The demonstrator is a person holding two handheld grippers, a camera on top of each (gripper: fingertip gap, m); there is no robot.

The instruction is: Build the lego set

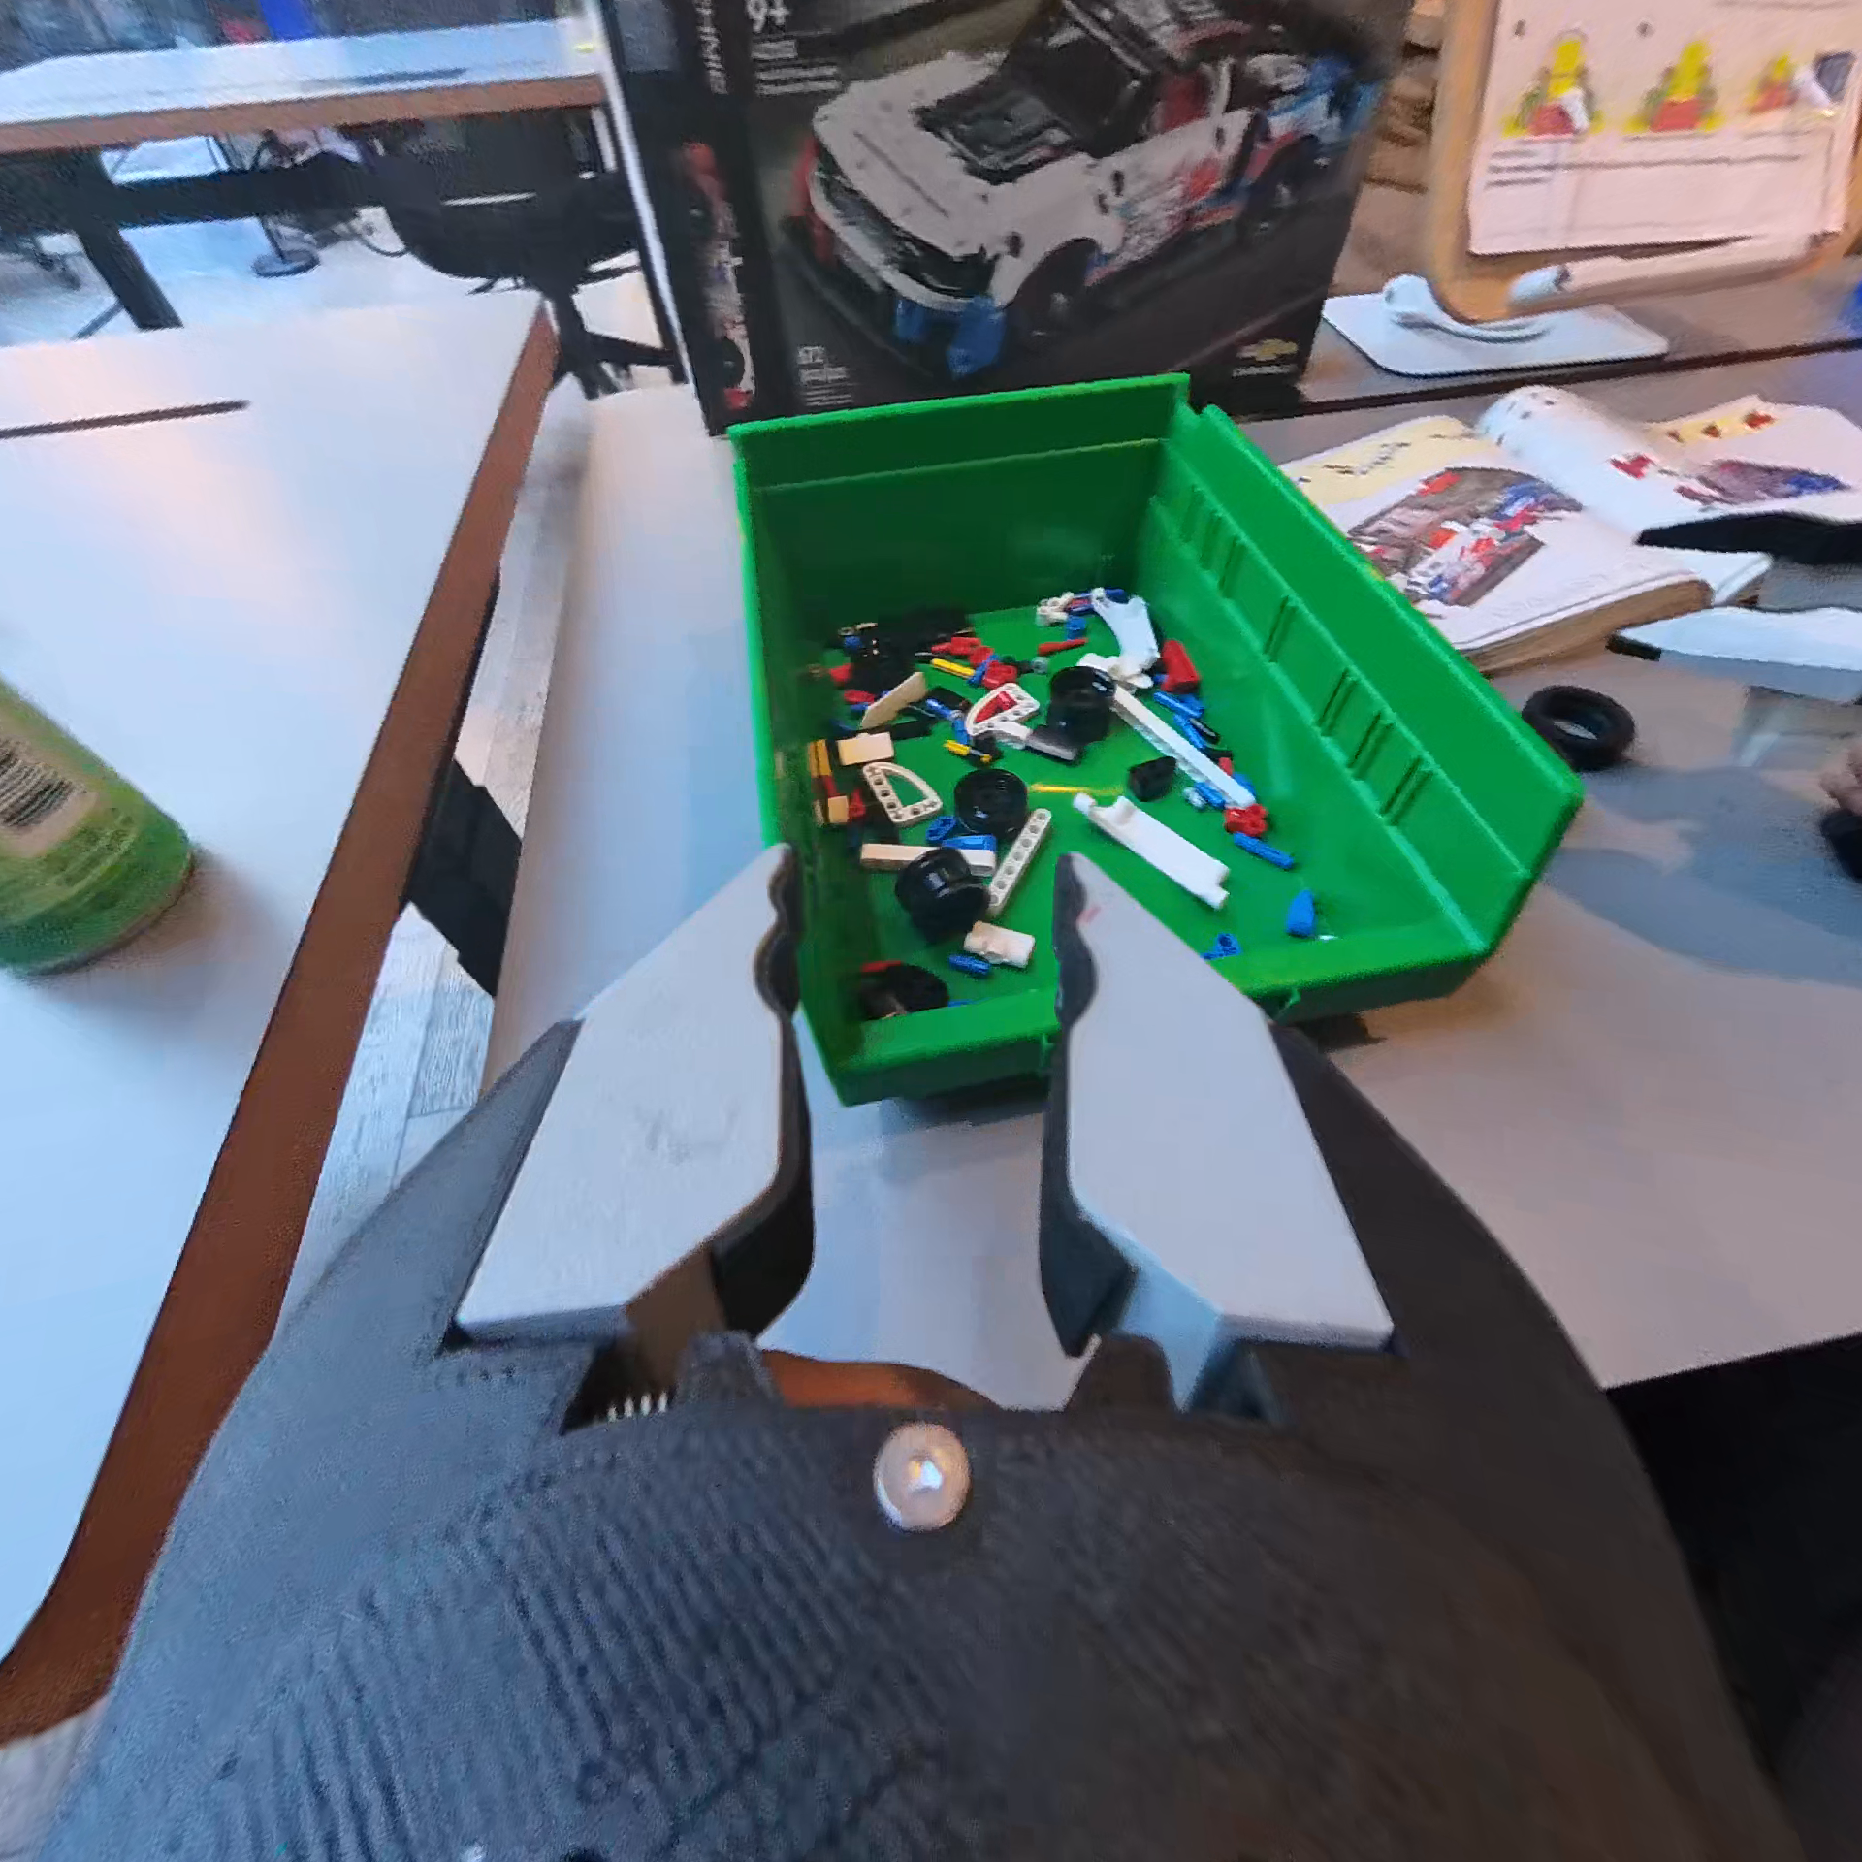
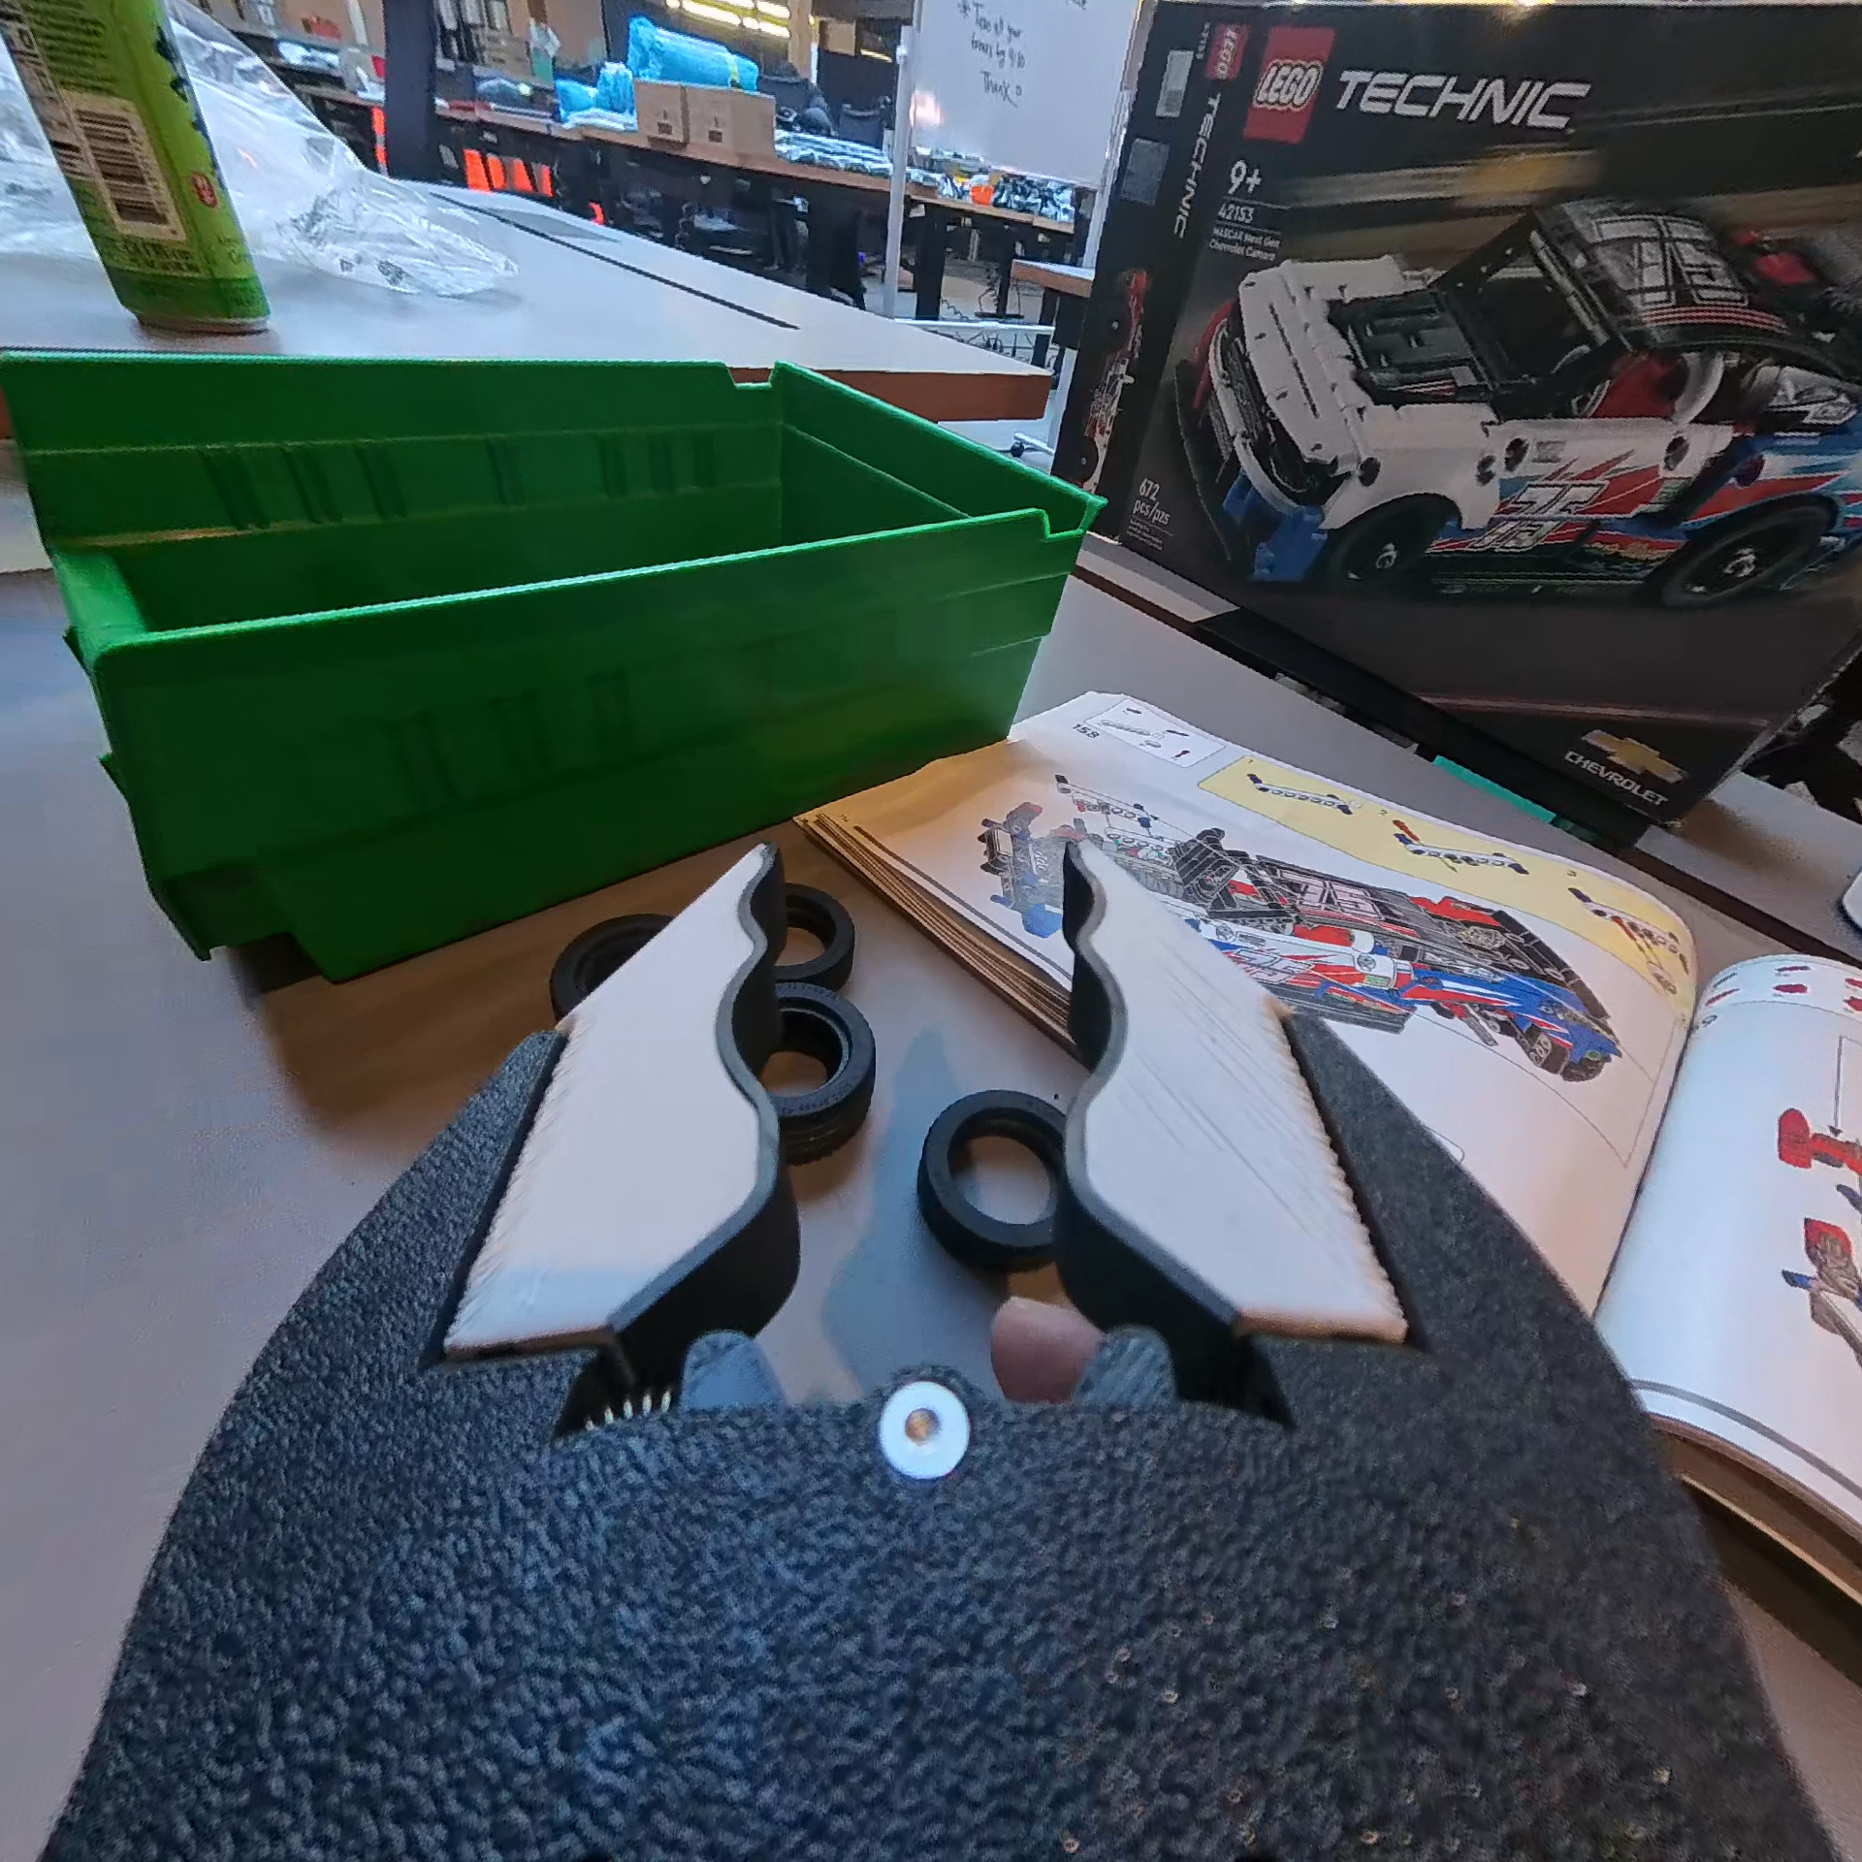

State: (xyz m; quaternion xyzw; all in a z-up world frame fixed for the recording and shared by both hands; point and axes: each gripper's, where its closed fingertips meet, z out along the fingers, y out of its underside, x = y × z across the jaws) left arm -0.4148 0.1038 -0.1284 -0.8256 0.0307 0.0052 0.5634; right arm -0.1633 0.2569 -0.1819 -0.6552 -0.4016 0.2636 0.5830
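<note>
Loose lego pieces (image 1: 1028,776) lie scattered across the floor of the green bin (image 1: 1360,705), centre of the left wrist view: white beams, black wheel hubs, small blue and red pins. The left gripper (image 1: 922,872) hangs over the bin's near wall, jaws wide apart and holding nothing, tips just above the nearest pieces. Over in the right wrist view, the right gripper (image 2: 922,872) sits low above the table (image 2: 202,1159), jaws wide and empty too, with black tyres (image 2: 992,1179) lying on the table between and just under its fingers; one more peeks out left of the left finger. The bin's side wall fills the upper left of that view, and the open instruction booklet (image 2: 1411,1008) lies to the right, touching the bin's corner. Behind it, upper right, stands the set's box (image 2: 1511,403) with a car pictured on it. A green can (image 2: 151,161) stands on the neighbouring table at upper left, beside crumpled clear plastic (image 2: 343,202).
</note>
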